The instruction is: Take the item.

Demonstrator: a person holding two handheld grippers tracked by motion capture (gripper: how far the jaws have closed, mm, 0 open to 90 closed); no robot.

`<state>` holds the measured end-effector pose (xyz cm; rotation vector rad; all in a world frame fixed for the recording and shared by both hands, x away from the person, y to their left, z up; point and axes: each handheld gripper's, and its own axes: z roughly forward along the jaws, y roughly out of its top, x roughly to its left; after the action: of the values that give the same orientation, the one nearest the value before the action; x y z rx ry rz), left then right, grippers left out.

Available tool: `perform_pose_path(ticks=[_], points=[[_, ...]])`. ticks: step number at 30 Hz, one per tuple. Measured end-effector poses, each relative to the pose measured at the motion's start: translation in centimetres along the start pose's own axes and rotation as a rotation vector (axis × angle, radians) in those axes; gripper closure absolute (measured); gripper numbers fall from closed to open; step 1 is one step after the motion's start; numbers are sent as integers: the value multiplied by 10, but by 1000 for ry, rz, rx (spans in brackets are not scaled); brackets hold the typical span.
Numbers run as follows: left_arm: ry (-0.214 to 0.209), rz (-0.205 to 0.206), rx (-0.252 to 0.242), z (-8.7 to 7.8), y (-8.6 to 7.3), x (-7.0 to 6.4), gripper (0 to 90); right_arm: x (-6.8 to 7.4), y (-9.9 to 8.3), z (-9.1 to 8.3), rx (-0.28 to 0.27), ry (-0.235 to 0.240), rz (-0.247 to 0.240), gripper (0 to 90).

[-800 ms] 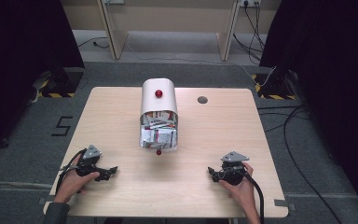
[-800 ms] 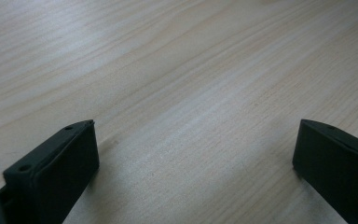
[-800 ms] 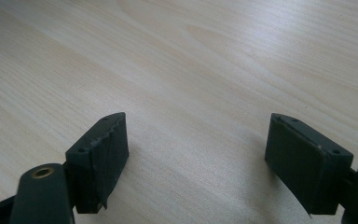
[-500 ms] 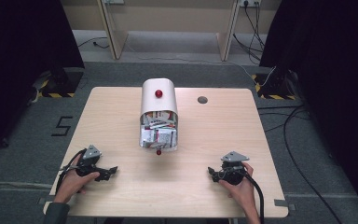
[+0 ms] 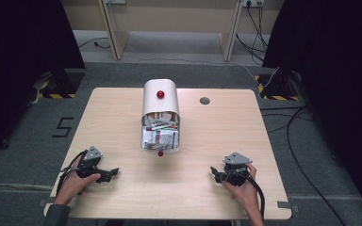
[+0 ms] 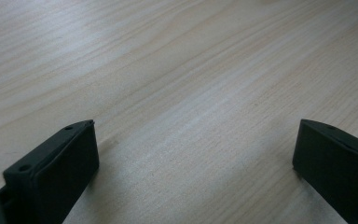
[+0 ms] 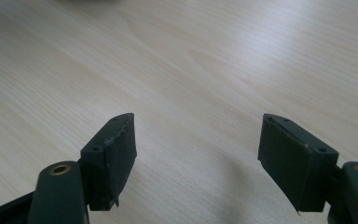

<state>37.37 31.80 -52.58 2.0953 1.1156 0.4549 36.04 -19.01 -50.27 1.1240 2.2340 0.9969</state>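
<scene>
Left gripper [image 5: 109, 173] low on near-left table [image 5: 113, 113], jaws spread, nothing between. Right gripper [image 5: 215, 171] near-right, jaws likewise apart, bare wood between. White bin [image 5: 160, 101] at centre-far, lying on side, mouth facing near edge, stuffed with what look like packets [image 5: 159, 134]. Well apart from both grippers.

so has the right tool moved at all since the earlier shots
No. The right tool rests in the same spot near the table's front edge, at the same offset from the white container.

bare table [image 5: 122, 127] either side, box [image 5: 160, 117] blocking centre
</scene>
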Motion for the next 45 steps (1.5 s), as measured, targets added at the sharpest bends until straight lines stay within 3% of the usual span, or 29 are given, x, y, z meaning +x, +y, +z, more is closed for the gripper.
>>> perform_pose_path(ticks=[8,26,30,37,45], points=[[0,0,0,0,0,0,0,11,18,-17,-74,19,-35,291],[0,0,0,0,0,0,0,31,52,-37,-165,99,-94,328],[0,0,0,0,0,0,0,39,64,-45,-228,112,-108,358],[-3,1,-2,0,0,0,0,45,75,-52,-265,131,-121,365],[-3,1,-2,0,0,0,0,50,81,-51,-271,152,-137,376]])
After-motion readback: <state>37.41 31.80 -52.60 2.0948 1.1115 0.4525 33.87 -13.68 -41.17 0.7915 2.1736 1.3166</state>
